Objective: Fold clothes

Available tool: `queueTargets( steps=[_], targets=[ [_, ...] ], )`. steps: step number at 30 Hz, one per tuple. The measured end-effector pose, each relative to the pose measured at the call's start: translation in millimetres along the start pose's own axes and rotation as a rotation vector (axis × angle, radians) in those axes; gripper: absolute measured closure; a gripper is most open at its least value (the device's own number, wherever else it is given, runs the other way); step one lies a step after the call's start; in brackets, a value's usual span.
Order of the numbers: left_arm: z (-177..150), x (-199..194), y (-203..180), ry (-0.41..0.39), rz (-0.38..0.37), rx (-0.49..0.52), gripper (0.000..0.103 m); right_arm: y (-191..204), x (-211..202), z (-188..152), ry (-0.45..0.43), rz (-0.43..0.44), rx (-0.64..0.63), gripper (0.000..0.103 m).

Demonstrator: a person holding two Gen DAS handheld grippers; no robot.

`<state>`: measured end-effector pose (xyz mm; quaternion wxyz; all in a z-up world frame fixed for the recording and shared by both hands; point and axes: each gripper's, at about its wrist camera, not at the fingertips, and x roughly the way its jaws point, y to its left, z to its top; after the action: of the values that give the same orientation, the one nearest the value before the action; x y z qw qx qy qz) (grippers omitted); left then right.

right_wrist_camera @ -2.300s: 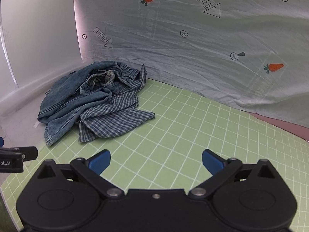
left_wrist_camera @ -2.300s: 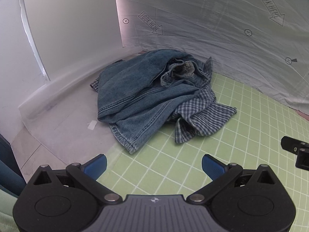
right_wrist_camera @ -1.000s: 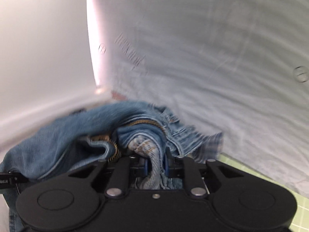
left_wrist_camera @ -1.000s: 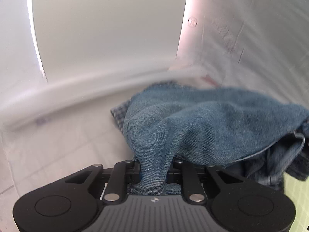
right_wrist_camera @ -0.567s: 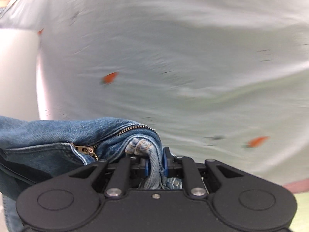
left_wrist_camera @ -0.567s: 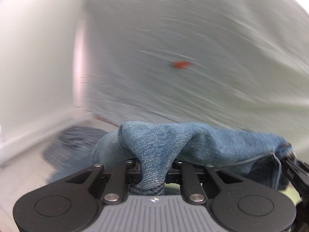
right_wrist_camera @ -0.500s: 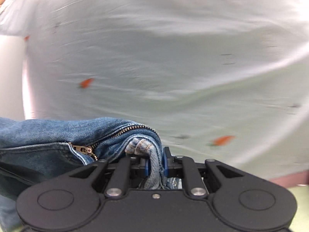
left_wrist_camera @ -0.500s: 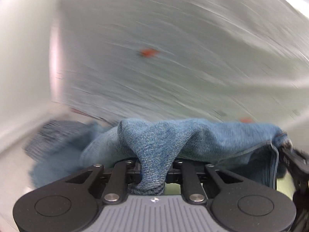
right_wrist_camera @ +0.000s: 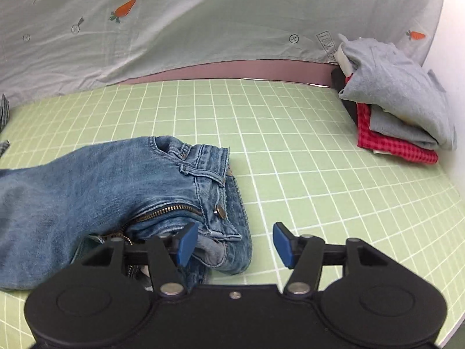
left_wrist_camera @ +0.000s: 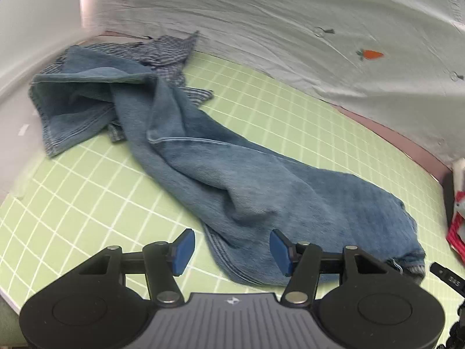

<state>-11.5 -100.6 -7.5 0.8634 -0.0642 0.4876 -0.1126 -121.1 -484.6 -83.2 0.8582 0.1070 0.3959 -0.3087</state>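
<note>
A pair of blue jeans (left_wrist_camera: 232,174) lies stretched across the green grid mat (left_wrist_camera: 87,197), legs trailing to the far left. Its waistband with open zipper (right_wrist_camera: 186,192) lies in front of my right gripper. My left gripper (left_wrist_camera: 231,250) is open, its jaws either side of a denim fold near the waist. My right gripper (right_wrist_camera: 234,242) is open, its left blue pad (right_wrist_camera: 186,242) touching the waistband edge. A blue checked shirt (left_wrist_camera: 168,55) lies crumpled under the jeans' far end.
A stack of folded clothes, grey (right_wrist_camera: 398,87) over red checked (right_wrist_camera: 395,142), sits at the mat's far right; it also shows in the left wrist view (left_wrist_camera: 457,226). A pale sheet with carrot prints (right_wrist_camera: 203,23) hangs behind the mat. The table's white edge lies left (left_wrist_camera: 17,107).
Both grippers carried the jeans up and to the right off the pile, laid them out on the mat and opened, letting go of the denim.
</note>
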Motion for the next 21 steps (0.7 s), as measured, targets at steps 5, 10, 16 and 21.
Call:
queueTargets(
  steps=[5,10,16,21],
  targets=[
    [22.4,3.9,25.7,-0.055,0.101,-0.097,0.044,-3.2,1.3,15.7,-0.056,0.088,0.057,0.028],
    [47.6,22.2,36.1,-0.062,0.155,-0.131,0.040,7.1,31.3,38.0,-0.044,0.143,0.100,0.021],
    [92.7,68.3,42.6,-0.080,0.159,-0.209,0.033,38.4,81.2,63.3,0.008,0.169,0.094,0.019],
    [129.4,107.4,66.1,-0.104,0.132,-0.291,0.022,47.0,130.5,71.0,0.118,0.038,0.172,0.015]
  ],
)
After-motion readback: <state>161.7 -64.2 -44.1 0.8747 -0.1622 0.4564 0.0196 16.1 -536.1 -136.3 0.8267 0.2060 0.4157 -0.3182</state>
